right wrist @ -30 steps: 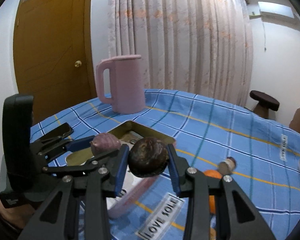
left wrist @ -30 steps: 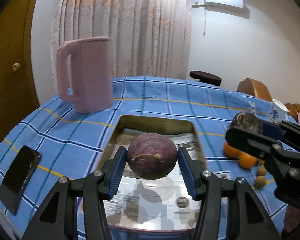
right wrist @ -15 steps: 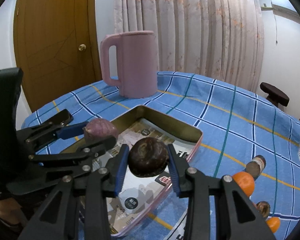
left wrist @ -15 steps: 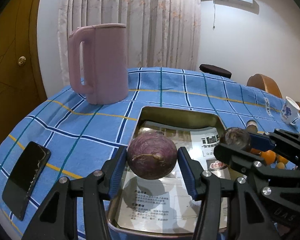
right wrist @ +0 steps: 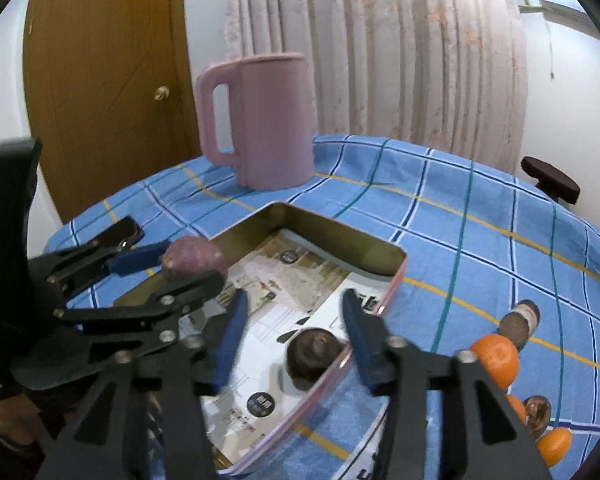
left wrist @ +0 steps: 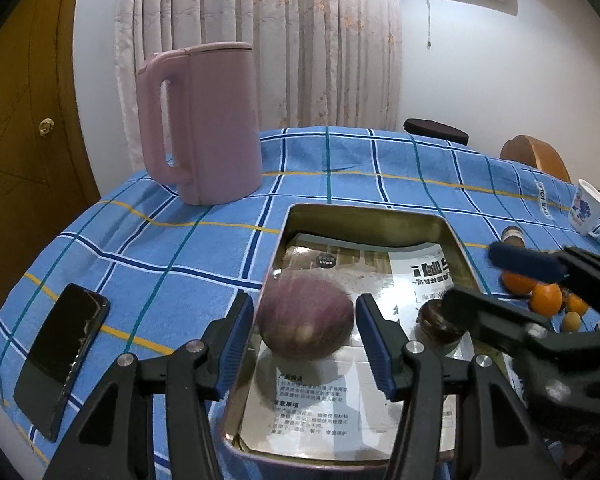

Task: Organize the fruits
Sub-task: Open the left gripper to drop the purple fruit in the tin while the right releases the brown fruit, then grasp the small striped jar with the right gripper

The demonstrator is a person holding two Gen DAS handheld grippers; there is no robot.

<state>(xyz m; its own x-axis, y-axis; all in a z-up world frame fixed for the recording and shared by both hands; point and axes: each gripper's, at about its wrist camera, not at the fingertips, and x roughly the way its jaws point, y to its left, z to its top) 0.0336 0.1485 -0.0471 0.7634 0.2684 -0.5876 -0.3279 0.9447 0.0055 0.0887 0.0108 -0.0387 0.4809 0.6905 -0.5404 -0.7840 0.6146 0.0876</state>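
Filling tin (right wrist: 396,258): right hand-held gripper (right wrist: 294,330), jaws just opened, has dropped 1 dark fruit (right wrist: 314,354) inside. Left hand-held gripper (left wrist: 306,334) apart around falling purple fruit (left wrist: 306,320). Oranges (right wrist: 496,360) at 3 o'clock remain on bench (right wrist: 460,216).

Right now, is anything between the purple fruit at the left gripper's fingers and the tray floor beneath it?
Nothing visible. Under the purple fruit the tray is bare; the dark fruit lies off to its right, by the wall.
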